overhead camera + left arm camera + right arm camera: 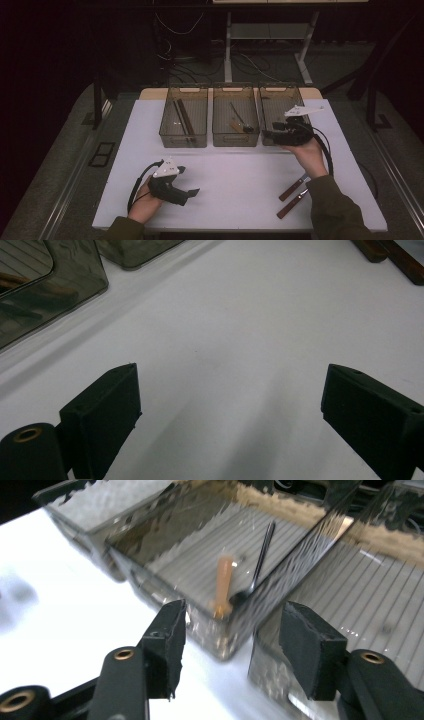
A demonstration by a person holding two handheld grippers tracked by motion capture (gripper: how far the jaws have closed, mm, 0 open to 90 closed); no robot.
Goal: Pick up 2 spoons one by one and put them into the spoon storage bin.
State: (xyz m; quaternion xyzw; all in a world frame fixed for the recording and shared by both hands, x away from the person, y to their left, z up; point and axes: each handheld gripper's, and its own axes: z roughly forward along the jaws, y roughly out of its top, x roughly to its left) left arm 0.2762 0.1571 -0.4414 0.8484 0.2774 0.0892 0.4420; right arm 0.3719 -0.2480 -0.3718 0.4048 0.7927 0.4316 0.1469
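Black foam-padded right gripper [230,630] stands partly open, nothing between its pads, held at the front corner between the middle smoked-plastic bin [235,122] and the right smoked-plastic bin [274,107]. Its own view shows a wooden-handled tool [223,582] lying in the middle bin. Left gripper [230,405] is wide open over bare white tabletop [240,325], empty. High view shows two wooden-handled knives [294,195] lying near the right forearm.
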